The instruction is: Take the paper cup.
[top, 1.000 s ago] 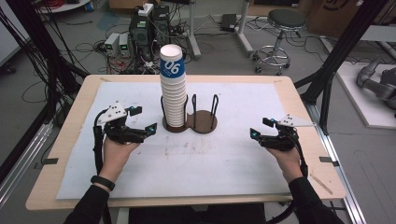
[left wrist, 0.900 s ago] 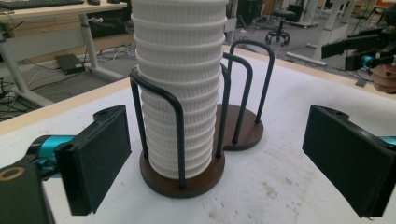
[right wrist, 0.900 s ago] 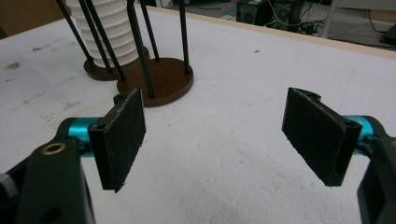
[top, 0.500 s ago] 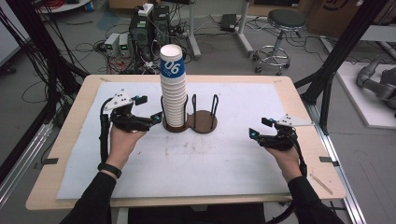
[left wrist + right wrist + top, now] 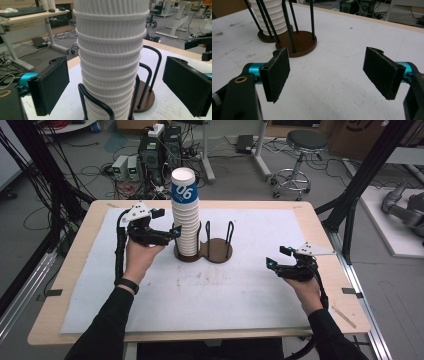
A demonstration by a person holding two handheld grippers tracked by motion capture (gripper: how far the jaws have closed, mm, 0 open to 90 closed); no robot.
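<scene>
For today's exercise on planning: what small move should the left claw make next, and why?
Probably close the left claw gently on the cup stack. Its jaws stand open on either side of the stack, not touching it, in the holder. The right claw waits open, apart.

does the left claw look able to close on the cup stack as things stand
Probably yes. The left claw is open, with its jaws either side of the cup stack. The holder's black wire posts rise lower down, so a grip above them looks free.
</scene>
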